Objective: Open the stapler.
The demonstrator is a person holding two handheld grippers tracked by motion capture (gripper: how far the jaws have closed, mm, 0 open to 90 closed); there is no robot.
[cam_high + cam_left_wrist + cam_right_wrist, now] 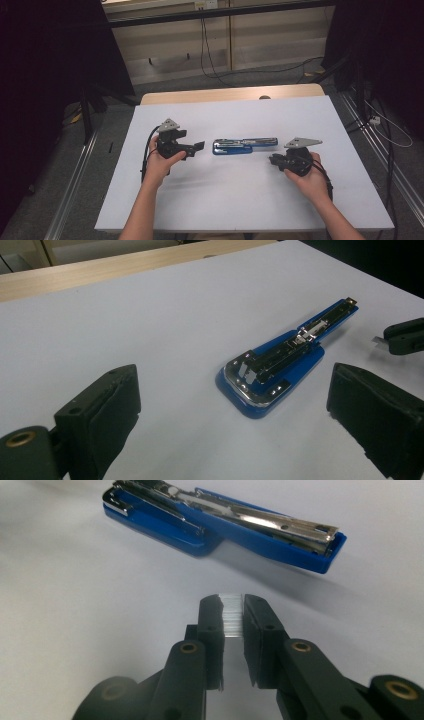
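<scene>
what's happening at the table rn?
A person works at a white table with a gripper in each hand. A blue stapler lies opened out flat in the middle, its metal staple channel facing up. The right gripper is shut on a strip of staples, held close to the stapler's narrow end. The left gripper is open, aimed at the stapler's wide end, not touching it. Looks like a staple reload, strip not yet in.

Blue stapler (244, 145) with chrome insides, silvery staple strip (232, 615), black claws, white table (240, 195).
</scene>
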